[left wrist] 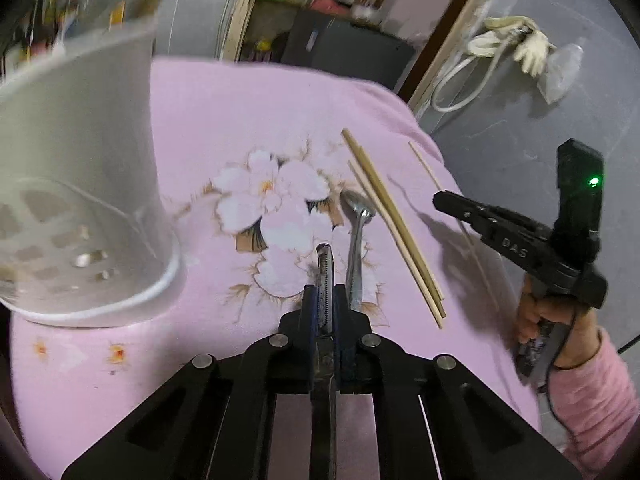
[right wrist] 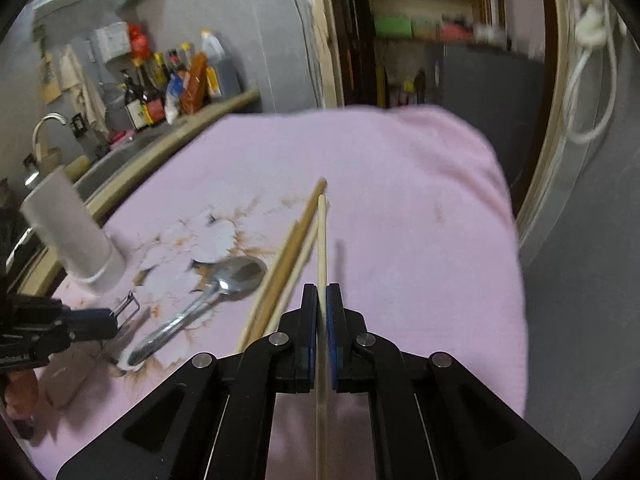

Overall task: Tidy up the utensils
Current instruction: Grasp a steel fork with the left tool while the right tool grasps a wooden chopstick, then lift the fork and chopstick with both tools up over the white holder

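Observation:
My left gripper [left wrist: 324, 292] is shut on a metal peeler [left wrist: 324, 268] held above the pink flowered cloth [left wrist: 240, 120]. My right gripper [right wrist: 322, 292] is shut on a thin wooden chopstick [right wrist: 321, 240] that points forward above the cloth [right wrist: 400, 200]. A steel spoon [left wrist: 358, 232] lies on the cloth beside a pair of chopsticks [left wrist: 392, 220]. In the right wrist view the spoon [right wrist: 208, 296] and the chopsticks [right wrist: 284, 264] lie left of my right gripper. A white utensil holder [left wrist: 80, 180] stands tilted at the left; it also shows in the right wrist view [right wrist: 72, 232].
The right hand-held gripper [left wrist: 520, 240] shows at the cloth's right edge in the left wrist view. A sink with a tap [right wrist: 48, 128] and several bottles [right wrist: 168, 88] stand at the back left. The cloth drops off at the right edge [right wrist: 508, 240].

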`<control>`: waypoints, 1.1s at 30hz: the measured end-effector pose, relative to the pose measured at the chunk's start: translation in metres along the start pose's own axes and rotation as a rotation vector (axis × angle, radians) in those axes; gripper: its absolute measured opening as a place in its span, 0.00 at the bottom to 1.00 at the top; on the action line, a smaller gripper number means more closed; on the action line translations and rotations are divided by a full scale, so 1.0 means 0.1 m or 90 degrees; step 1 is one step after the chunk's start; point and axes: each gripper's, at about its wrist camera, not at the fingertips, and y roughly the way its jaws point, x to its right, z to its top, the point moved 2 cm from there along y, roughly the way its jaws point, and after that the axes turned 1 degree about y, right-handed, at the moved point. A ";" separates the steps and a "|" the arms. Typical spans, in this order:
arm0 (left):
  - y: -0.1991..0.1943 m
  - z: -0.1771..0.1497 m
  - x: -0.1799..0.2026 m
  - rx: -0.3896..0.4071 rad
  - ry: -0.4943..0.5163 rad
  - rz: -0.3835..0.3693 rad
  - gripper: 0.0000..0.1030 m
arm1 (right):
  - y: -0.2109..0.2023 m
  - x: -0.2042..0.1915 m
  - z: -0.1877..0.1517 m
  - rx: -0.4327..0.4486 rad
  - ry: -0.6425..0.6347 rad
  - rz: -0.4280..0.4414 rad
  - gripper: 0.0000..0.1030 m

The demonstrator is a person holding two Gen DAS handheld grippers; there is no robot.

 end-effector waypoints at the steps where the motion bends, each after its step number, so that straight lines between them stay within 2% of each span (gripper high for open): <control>1: -0.04 -0.03 0.02 0.012 0.007 0.001 0.04 | -0.09 -0.05 -0.01 0.023 -0.010 -0.003 0.03; 5: -0.26 -0.10 0.11 0.092 0.029 0.026 0.04 | -0.40 -0.28 -0.07 0.133 -0.052 -0.027 0.03; 10: -0.65 -0.15 0.27 0.245 0.071 0.065 0.04 | -0.76 -0.55 -0.14 0.283 -0.070 -0.036 0.03; 15: -0.99 -0.17 0.41 0.379 0.099 0.092 0.04 | -1.00 -0.84 -0.17 0.396 -0.096 -0.047 0.03; 20: -1.23 -0.07 0.42 0.464 0.104 0.115 0.04 | -1.22 -1.09 -0.08 0.498 -0.106 -0.050 0.03; 25: -1.53 0.04 0.25 0.526 0.097 0.127 0.04 | -1.36 -1.36 0.09 0.565 -0.125 -0.034 0.03; 33: -2.08 0.21 -0.27 0.607 0.071 0.192 0.04 | -1.39 -1.79 0.39 0.613 -0.123 0.040 0.03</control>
